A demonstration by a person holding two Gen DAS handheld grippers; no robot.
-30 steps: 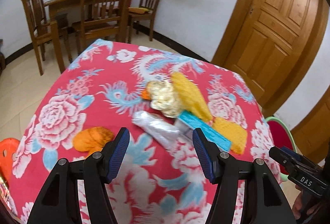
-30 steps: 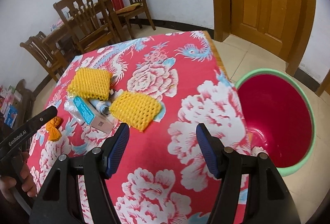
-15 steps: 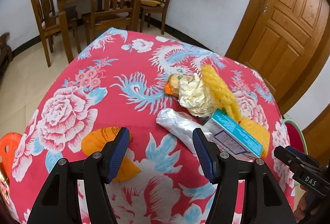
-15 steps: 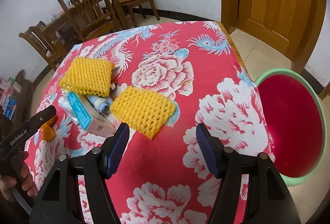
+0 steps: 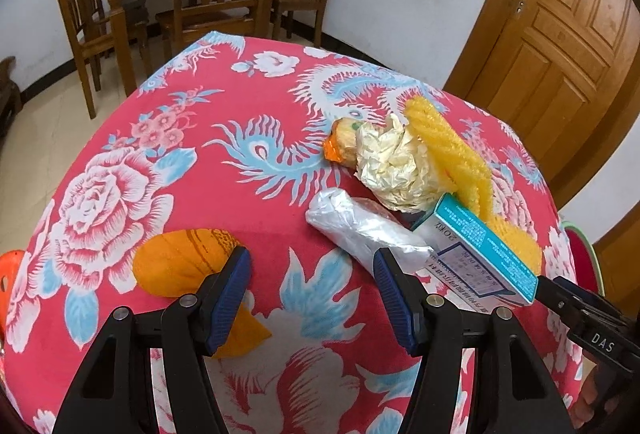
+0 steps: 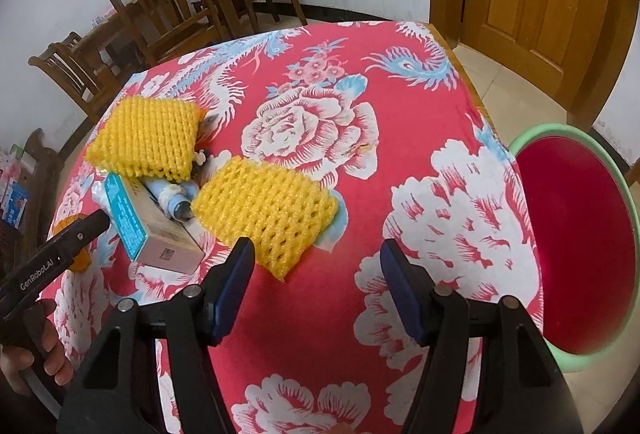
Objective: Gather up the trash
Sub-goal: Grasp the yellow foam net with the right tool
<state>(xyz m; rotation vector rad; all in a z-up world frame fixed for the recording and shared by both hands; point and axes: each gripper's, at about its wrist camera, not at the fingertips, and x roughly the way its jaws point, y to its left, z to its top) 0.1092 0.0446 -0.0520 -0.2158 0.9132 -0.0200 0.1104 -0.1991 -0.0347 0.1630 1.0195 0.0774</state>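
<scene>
Right now both grippers hang over the tabletop [image 5: 248, 202] with its red flowered cloth; the left gripper [image 5: 312, 290] has its jaws spread with nothing between them, an orange peel [image 5: 180, 262] just beside its left finger and a clear plastic wrap [image 5: 360, 230] near its right one; the right gripper [image 6: 316, 282] is likewise spread and empty, the nearer yellow foam net [image 6: 266, 210] just ahead of its left finger. Trash lies clustered mid-table: a teal-edged carton [image 5: 476, 254], crumpled paper [image 5: 396, 170], a second foam net [image 6: 146, 138], and what may be a small tube [image 6: 176, 200], half hidden; a red basin with a green rim [image 6: 580, 246] stands on the floor beside the table's right edge.
</scene>
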